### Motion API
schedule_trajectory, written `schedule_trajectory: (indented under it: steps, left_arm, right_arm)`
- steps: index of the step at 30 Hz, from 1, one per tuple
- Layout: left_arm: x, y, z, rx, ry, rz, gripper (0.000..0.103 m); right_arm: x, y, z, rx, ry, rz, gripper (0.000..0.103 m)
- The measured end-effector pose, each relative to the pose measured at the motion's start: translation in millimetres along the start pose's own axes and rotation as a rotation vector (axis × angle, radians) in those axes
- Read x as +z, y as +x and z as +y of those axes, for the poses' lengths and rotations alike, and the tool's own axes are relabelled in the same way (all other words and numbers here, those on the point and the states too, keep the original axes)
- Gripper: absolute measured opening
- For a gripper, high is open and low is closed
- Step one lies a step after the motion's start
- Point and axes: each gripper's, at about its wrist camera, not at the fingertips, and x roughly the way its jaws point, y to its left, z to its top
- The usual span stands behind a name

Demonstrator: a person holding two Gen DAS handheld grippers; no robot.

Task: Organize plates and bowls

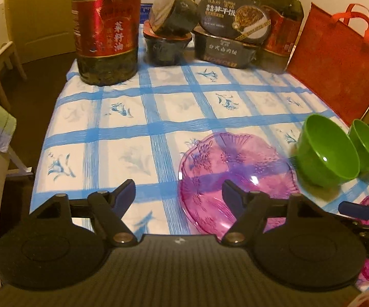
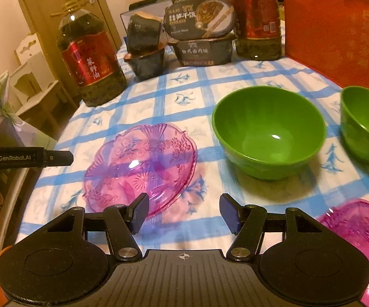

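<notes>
Both claws released, nothing held. Left claw (image 1: 178, 194) hovers low over the bench (image 1: 123, 117), jaws wide apart; right claw (image 2: 184, 212) same, jaws spread.

Task items on the checked cloth: pink plate (image 2: 140, 166) centre-left, big green bowl (image 2: 269, 130) to its right and apart from it, small green bowl (image 2: 366, 125) further right, just beside the big one. Second pink plate (image 2: 356, 232) sits at the near right edge, partly cut off.

Key relation: from the right claw, the first plate's near rim is at about 11 o'clock, almost at the left fingertip; the big bowl is at 1 o'clock, further out. From the left claw, the same plate lies at 1–2 o'clock, its rim under the right finger. Plate is roughly round, no real long axis, so approach angle is free. Both claws are close to it; I can't call which is nearer.

My read: stacking not started. Bowls likely nest, plates likely stack. Oil bottles (image 1: 105, 28) and food tubs (image 1: 225, 38) at the back are well clear.
</notes>
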Motion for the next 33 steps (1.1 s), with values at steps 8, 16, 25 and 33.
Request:
schedule_trajectory:
  steps: [8, 16, 25, 33]
  left_arm:
    - [9, 42, 9, -0.067, 0.030, 0.041, 0.063]
    - [5, 66, 2, -0.105, 0.107, 0.086, 0.039]
    - [3, 74, 1, -0.111, 0.113, 0.119, 0.018]
    - [4, 69, 3, -0.103, 0.089, 0.126, 0.011]
  right_arm:
    - [5, 34, -4, -0.018, 0.016, 0.014, 0.061]
    - [8, 53, -6, -0.012, 0.026, 0.025, 0.037]
    - [7, 59, -5, -0.006, 0.025, 0.033, 0.020]
    - [7, 56, -3, -0.010, 0.032, 0.023, 0.015]
